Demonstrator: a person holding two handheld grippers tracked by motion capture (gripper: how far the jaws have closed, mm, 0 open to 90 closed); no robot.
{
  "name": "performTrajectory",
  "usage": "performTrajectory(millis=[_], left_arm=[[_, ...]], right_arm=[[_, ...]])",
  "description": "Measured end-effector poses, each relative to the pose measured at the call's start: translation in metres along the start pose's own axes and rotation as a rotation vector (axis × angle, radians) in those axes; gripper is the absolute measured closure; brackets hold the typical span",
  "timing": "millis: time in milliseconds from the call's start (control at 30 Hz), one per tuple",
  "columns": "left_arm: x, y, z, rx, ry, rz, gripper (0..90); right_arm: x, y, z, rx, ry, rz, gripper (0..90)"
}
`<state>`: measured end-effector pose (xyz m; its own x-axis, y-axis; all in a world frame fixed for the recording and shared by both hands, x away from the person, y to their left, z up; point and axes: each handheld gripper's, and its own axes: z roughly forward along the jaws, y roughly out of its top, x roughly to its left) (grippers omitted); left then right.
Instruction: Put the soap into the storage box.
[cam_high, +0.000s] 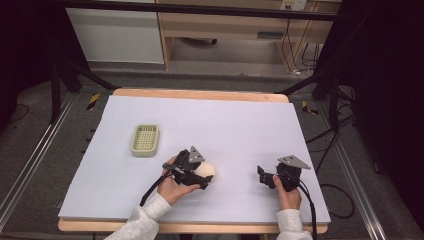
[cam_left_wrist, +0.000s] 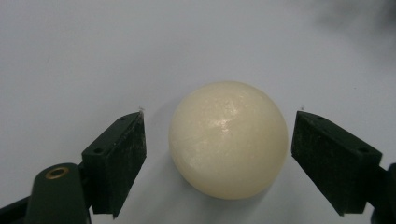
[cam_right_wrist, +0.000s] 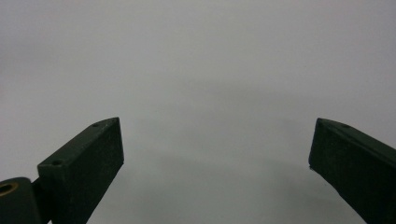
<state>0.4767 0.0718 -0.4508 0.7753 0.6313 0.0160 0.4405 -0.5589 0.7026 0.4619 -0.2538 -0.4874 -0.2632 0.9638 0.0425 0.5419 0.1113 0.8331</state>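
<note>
- The left gripper (cam_high: 204, 176) is low over the table (cam_high: 240, 125), a bit left of the middle and closer to the near edge than the far one, with the person's left hand (cam_high: 172, 189) wrapped around its back end.
- Its fingers (cam_left_wrist: 122, 154) are spread wide, one on each side of a cream soap ball (cam_left_wrist: 228, 139). In the left gripper view there's a clear gap on both sides, so neither finger is touching it; the gap on the left side looks a bit wider.
- The soap ball sits right on the table surface. In the high view it's mostly tucked behind the left gripper, just its pale top peeking out (cam_high: 206, 170).
- It looks pretty much round to me, maybe a touch flattened toward the bottom, so honestly there's no long axis or pointing direction I can call. Smooth, a little glossy on top.
- The right gripper (cam_high: 262, 176) is held in the right hand (cam_high: 288, 194) toward the near right part of the table, well apart from the soap ball. Fingers (cam_right_wrist: 88, 161) are wide open with bare table between them.
- A pale green slatted soap dish (cam_high: 145, 140) sits on the left half of the table, farther from the near edge than the left gripper. Its long axis runs roughly near-to-far.
</note>
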Motion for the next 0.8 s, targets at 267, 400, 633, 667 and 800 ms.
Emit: performTrajectory(millis=[267, 400, 633, 667, 800], left_arm=[[0.000, 0.000, 0.006, 0.010, -0.008, -0.005, 16.9], [-0.002, 0.000, 0.008, 0.014, -0.009, -0.006, 17.0], [-0.003, 0.000, 0.013, 0.029, -0.011, 0.002, 17.1], [-0.003, 0.000, 0.013, 0.034, -0.011, 0.003, 17.1], [-0.003, 0.000, 0.017, 0.044, -0.013, 0.002, 17.2]], right_arm=[[0.000, 0.000, 0.000, 0.003, 0.003, 0.007, 3.6], [0.000, 0.000, 0.000, 0.002, 0.000, 0.002, 3.6], [0.000, 0.000, 0.000, 0.002, 0.000, 0.002, 3.6], [0.000, 0.000, 0.000, 0.002, 0.000, 0.002, 3.6], [0.000, 0.000, 0.000, 0.003, -0.001, 0.002, 3.6]])
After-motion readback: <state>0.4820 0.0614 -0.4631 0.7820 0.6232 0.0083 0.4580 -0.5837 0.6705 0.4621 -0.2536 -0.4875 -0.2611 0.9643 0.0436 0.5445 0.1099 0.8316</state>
